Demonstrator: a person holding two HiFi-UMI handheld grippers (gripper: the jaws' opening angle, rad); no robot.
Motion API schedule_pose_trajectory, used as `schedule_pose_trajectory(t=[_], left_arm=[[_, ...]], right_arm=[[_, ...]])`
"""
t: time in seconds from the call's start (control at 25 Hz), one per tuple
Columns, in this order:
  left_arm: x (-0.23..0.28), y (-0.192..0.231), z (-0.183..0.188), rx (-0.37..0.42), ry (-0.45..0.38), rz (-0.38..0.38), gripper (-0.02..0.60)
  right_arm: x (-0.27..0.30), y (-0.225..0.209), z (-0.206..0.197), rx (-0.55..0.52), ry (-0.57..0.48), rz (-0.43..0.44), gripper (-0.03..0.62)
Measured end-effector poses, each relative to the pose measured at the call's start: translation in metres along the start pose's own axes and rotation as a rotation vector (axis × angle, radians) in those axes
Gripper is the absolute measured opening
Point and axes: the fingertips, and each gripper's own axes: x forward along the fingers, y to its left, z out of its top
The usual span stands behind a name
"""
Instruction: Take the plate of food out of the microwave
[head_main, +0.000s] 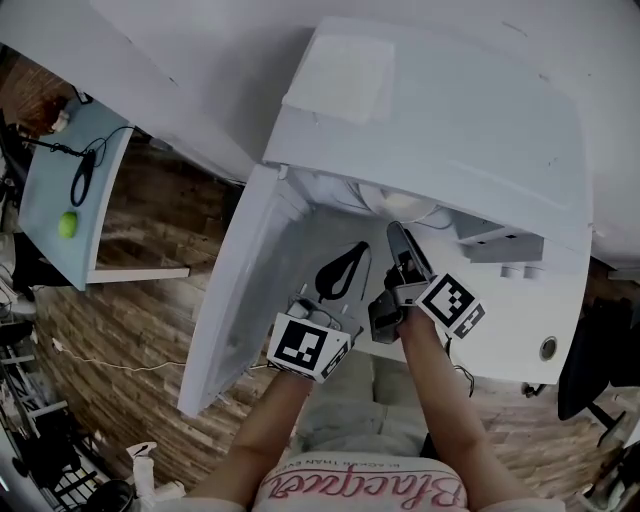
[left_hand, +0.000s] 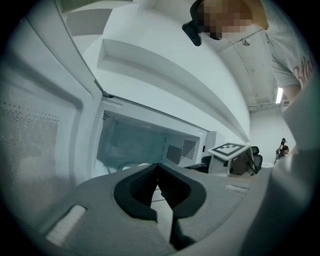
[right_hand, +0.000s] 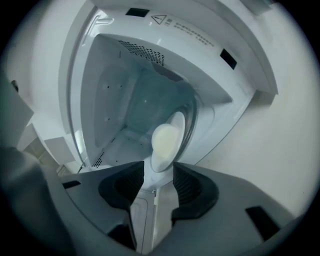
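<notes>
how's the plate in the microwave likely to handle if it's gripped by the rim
The plate looks stiff, smooth and white, so likely rigid, slippery at the rim, breakable if dropped. The pale mound of food lies loose on it and may slide if it tips.

plate (right_hand: 168, 138) lies inside the microwave (head_main: 430, 110) (its door (head_main: 250, 290) at left).

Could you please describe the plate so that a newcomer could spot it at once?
Find the white microwave with its door swung open. Inside it sits the plate, the only thing in there. It is a round white dish carrying a pale cream mound of food.
</notes>
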Motion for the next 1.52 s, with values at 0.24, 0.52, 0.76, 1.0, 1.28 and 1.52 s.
schedule_pose_trajectory(t=[0.24,0.52,0.76,1.0,1.28,1.52], left_arm=[[0.003,0.001,0.013,0.026,-0.004,-0.044,0.005],[0.0,0.011,0.018,0.002,-0.004,-0.048,0.005],[-0.003,0.026,0.016,-0.062,-0.002,-0.015,0.005],[-0.003,0.033,0.009,-0.085,-0.008,-0.013,0.005],[-0.002,0.031,0.015,-0.12,-0.034,-0.02,0.005],[-0.007,0.028,0.017,-0.104,-0.042,-0.015,0.005]], right_arm=[[0.019,-0.015,0.0,0.183,-0.034,-0.144,0.203],[0.024,-0.028,0.005,0.26,-0.069,-0.301,0.213],[0.026,-0.038,0.003,0.324,-0.072,-0.393,0.205],[0.026,-0.04,0.001,0.334,-0.084,-0.394,0.182],[0.019,-0.036,0.001,0.315,-0.077,-0.345,0.127],[0.017,-0.034,0.002,0.311,-0.071,-0.309,0.1]])
